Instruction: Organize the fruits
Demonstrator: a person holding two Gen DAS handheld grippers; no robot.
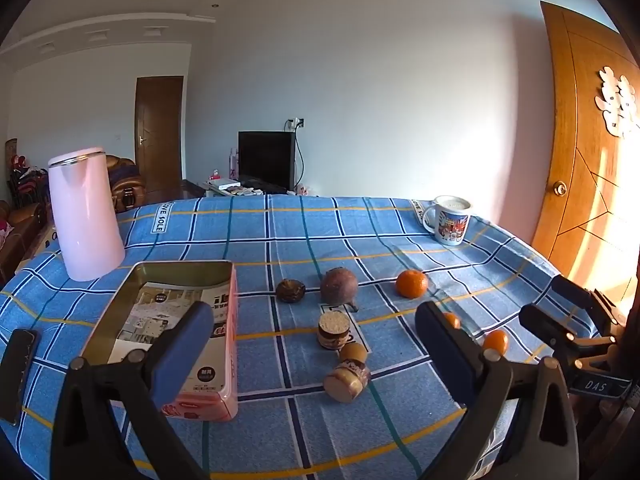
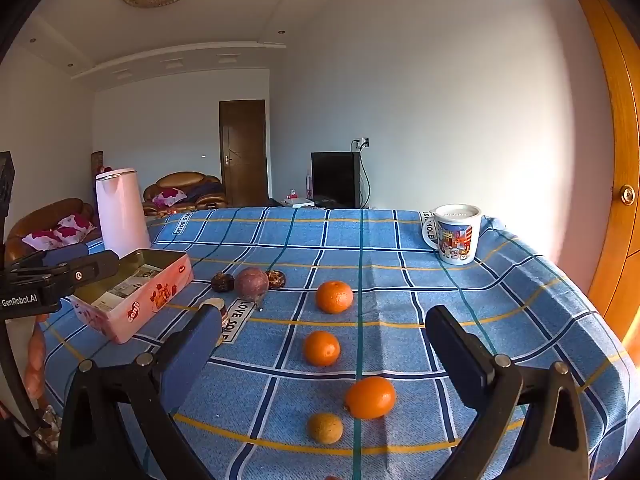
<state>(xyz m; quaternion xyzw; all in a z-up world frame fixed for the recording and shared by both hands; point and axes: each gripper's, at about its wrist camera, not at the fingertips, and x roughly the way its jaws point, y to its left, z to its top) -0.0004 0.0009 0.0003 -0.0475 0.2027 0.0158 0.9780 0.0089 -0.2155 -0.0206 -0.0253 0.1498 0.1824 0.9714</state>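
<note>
An open pink tin box (image 1: 188,360) with a leaflet inside lies on the blue checked tablecloth (image 1: 320,236); it also shows in the right wrist view (image 2: 136,300). Fruits lie loose: a purple passion fruit (image 1: 338,285) (image 2: 251,283), a dark shrivelled fruit (image 1: 290,290) (image 2: 222,282), another dark one (image 2: 276,279), three oranges (image 2: 334,296) (image 2: 321,348) (image 2: 370,397) and a small yellowish fruit (image 2: 325,428). My left gripper (image 1: 316,344) is open and empty above the table, beside the box. My right gripper (image 2: 324,340) is open and empty, above the oranges.
A pink kettle (image 1: 86,216) stands at the back left and a printed mug (image 1: 450,219) at the back right. Two small jars (image 1: 334,330) (image 1: 348,376) sit mid-table. A black phone (image 1: 18,372) lies at the left edge. A wooden door (image 1: 588,152) is on the right.
</note>
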